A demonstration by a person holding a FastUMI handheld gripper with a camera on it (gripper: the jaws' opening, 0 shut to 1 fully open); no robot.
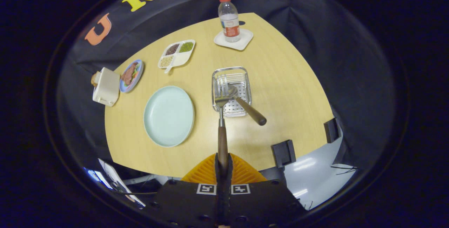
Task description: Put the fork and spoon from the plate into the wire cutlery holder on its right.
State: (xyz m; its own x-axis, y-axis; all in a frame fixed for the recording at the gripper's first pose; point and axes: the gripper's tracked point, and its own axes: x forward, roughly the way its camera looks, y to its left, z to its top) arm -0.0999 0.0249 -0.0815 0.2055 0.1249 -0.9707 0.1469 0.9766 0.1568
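Gripper (223,165) clamped on one fork (221,122); one spoon (245,107) in holder (231,91)

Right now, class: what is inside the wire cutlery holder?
One utensil leans in the wire cutlery holder, its brown handle sticking out. A second, clamped in the gripper jaws, hangs over the rim. Overlapping heads hide which is fork or spoon.
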